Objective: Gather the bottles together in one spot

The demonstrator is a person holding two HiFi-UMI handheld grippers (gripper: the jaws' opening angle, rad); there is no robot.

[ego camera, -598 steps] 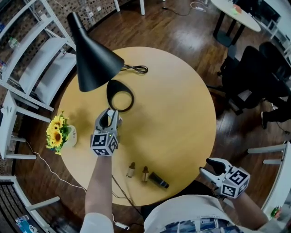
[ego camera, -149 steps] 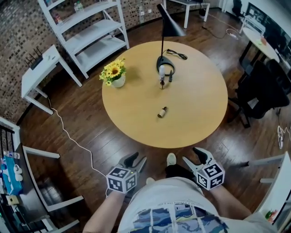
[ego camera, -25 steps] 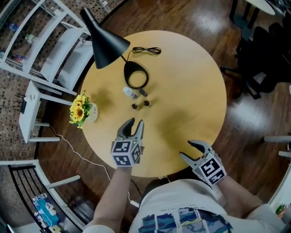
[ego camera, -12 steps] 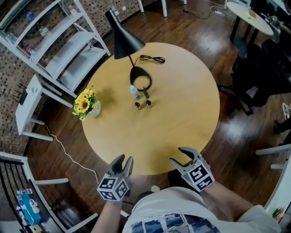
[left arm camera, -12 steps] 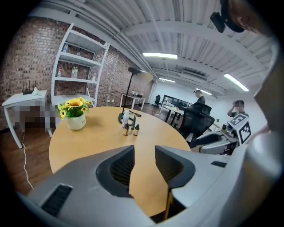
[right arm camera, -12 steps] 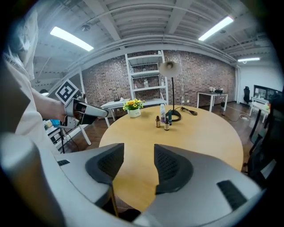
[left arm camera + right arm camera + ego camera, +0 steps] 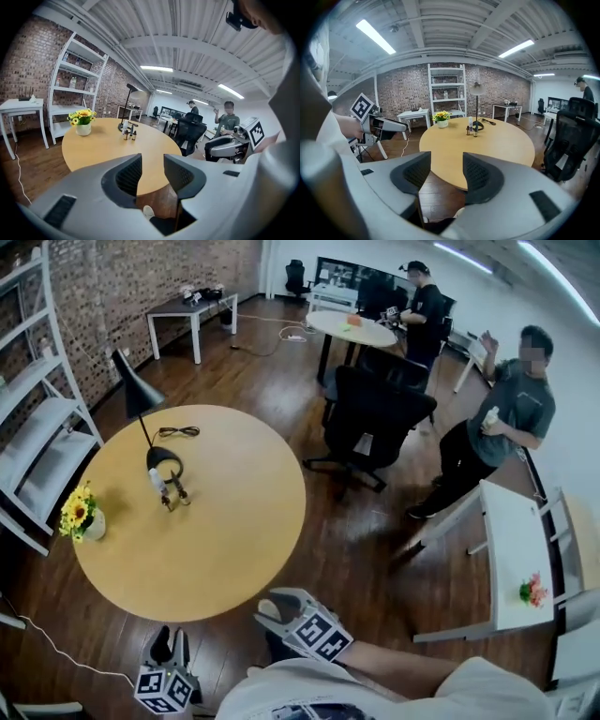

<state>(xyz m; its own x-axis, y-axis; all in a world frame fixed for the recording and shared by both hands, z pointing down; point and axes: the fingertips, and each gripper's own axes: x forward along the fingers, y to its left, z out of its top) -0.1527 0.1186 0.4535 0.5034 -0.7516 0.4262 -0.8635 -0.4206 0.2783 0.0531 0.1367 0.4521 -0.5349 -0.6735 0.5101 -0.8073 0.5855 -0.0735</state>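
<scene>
A: Start at the left. Where are the left tongs (image 7: 166, 641)?

B: Low at the person's side, off the table (image 7: 234, 549) and over the floor. Their own view shows the two jaws apart with nothing between them, only the table's edge and the floor beyond the gap. Half a second ago they hung right at the table's near rim. Now they sit well back from it, and the gap looks the same.

A: And the bottles (image 7: 169, 493)?

B: Well ahead of the left tongs, across the tabletop. They stand in a tight cluster just beside the foot of the lamp (image 7: 132, 395): a taller white one and two small brown ones. Whether they touch cannot be told. The cluster has not shifted in the last second. Much earlier, bottles stood at the near edge, close to the tongs. The flowers (image 7: 77, 512) stand ahead of the left tongs and off to their left.

A: The right tongs (image 7: 265, 607)?

B: Jaws apart as well, and empty. They too have drawn back from the rim, and the bottles are well ahead of them across the table.

A: What else has changed?

B: The head view has lifted. It looked almost straight down on the table, and now it takes in the room. Far ahead of the right tongs and to their right are a black office chair (image 7: 375, 413) and a person in grey (image 7: 506, 418). A white table (image 7: 511, 559) stands nearer on the right.
</scene>
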